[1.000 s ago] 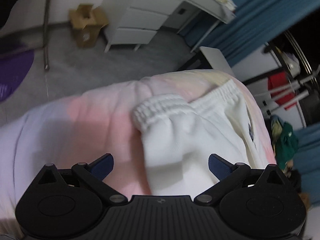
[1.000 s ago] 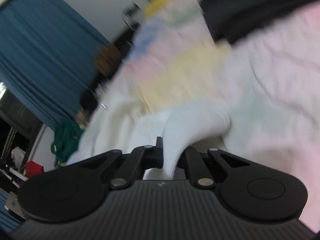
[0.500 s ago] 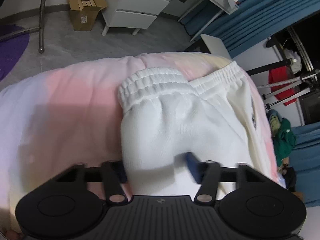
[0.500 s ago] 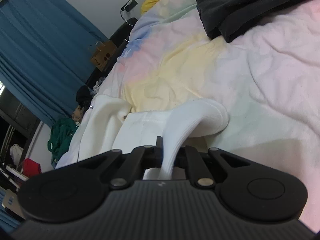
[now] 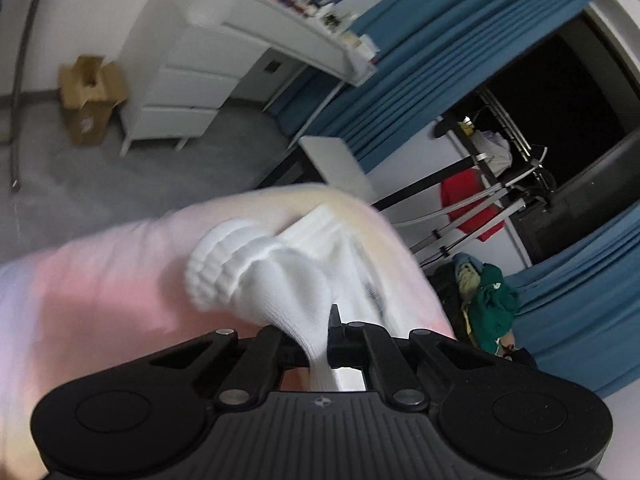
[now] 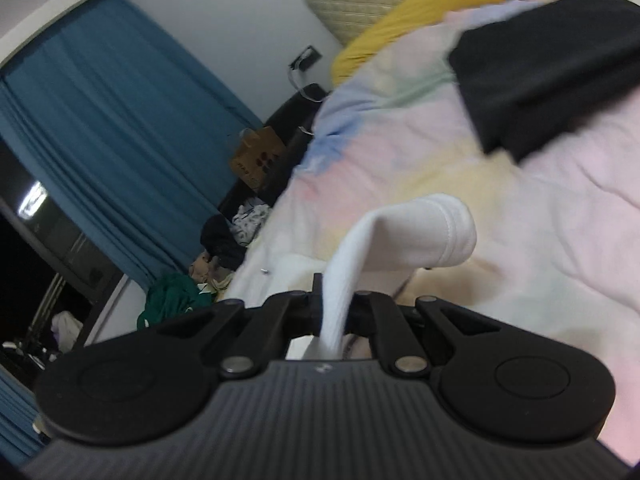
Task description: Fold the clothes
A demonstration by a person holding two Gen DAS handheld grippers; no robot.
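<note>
Your bed with its pastel tie-dye quilt (image 6: 560,240) fills both views, blue curtains (image 5: 420,68) behind. The white fleece sweatpants (image 5: 288,276) lie on it, lifted at two points: your left gripper (image 5: 318,344) is clenched on fabric below the elastic waistband, your right gripper (image 6: 336,312) on a hemmed end. A black garment (image 6: 552,64) lies farther up the bed.

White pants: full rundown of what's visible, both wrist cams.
The white pants look like thick, soft knit with a ribbed elastic waistband bunched at the left. They lie crumpled on the pastel bedspread. The left gripper pinches a fold near the waistband; the right gripper pinches another part, beside a stitched hem. The left wrist view is motion-blurred.
</note>
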